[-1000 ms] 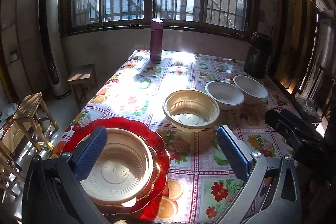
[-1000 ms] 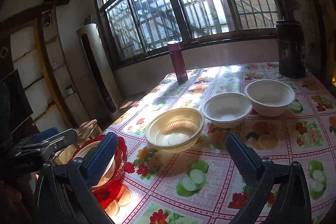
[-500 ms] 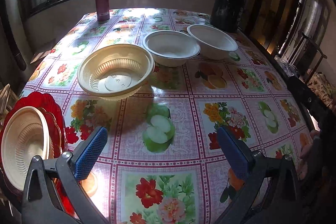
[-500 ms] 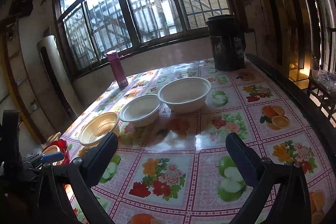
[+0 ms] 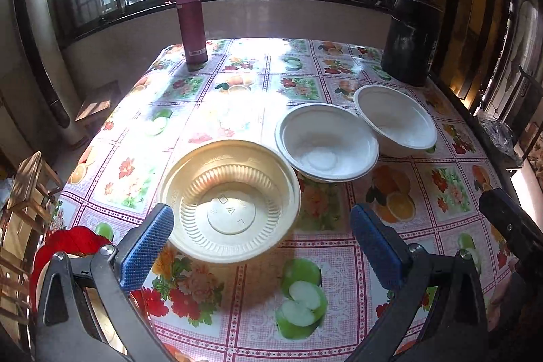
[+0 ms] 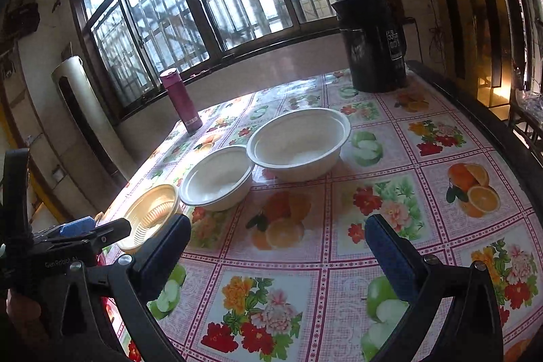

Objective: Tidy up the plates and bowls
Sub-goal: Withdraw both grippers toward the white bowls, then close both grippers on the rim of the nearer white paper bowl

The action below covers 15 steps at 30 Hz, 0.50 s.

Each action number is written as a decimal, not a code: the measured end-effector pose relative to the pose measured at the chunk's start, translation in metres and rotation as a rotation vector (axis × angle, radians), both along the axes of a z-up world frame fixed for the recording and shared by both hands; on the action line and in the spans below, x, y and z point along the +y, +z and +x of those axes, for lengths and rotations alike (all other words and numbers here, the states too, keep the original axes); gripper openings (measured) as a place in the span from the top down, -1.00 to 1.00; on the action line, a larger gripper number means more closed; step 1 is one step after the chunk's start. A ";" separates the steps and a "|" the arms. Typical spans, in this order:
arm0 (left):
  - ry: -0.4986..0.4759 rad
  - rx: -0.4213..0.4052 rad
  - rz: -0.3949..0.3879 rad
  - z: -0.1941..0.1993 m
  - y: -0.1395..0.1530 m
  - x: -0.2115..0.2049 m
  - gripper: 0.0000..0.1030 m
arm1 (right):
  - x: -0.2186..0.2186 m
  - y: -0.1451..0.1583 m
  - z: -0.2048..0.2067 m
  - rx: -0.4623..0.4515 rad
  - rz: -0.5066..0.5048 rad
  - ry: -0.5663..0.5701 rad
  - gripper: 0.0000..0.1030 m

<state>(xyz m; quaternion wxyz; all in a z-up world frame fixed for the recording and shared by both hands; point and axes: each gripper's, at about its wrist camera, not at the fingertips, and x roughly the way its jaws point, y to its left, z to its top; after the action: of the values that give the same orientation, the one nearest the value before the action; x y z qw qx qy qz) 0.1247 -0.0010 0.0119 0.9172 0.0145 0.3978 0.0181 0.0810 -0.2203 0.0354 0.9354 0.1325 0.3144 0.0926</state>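
On a table under a fruit-and-flower patterned plastic cloth [image 5: 339, 73], beside a barred window:

- Cream ribbed plastic bowl [image 5: 229, 201], upright, embossed characters on its base, not legible. Lies just ahead of the left gripper [image 5: 268, 246], nearer its left finger, whose blue pad overlaps the bowl's near rim in the left view; contact cannot be told.
- Smaller white paper bowl [image 5: 327, 143], upright, just beside the cream bowl and touching or nearly touching the next.
- Larger white paper bowl [image 5: 395, 119], upright, farthest right in the row.
- Red scalloped plate [image 5: 68, 243], at the table's near left edge, mostly hidden behind the left gripper's frame.
- Maroon cylindrical flask [image 5: 191, 22], upright at the far left corner; small label, unreadable.
- Black cylindrical container [image 6: 371, 43], far right corner; white print on its side, partly reading "55".
- Left gripper: jaws spread wide, holding nothing. Body seen from the right view carries the mark "GenRobot.AI".
- Right gripper [image 6: 276, 246]: jaws spread wide, empty, over bare cloth, well apart from the white bowls.
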 end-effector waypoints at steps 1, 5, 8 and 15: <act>0.004 0.008 0.016 0.009 0.003 0.002 -1.00 | 0.002 0.002 0.007 0.003 0.015 0.005 -1.00; -0.019 0.062 0.059 0.049 0.014 0.009 -1.00 | 0.012 0.004 0.041 0.038 0.074 0.028 -1.00; -0.046 0.120 0.112 0.086 0.016 0.011 -1.00 | 0.021 -0.001 0.068 0.086 0.145 0.035 -1.00; -0.127 0.350 0.114 0.173 -0.003 0.010 -1.00 | 0.033 -0.029 0.117 0.222 0.332 0.018 -0.99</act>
<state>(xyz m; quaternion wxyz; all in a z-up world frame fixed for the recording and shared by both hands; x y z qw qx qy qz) 0.2978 0.0088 0.0084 0.8311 0.0945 0.5477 -0.0200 0.1978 -0.1873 0.0064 0.8593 0.2917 0.3973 0.1366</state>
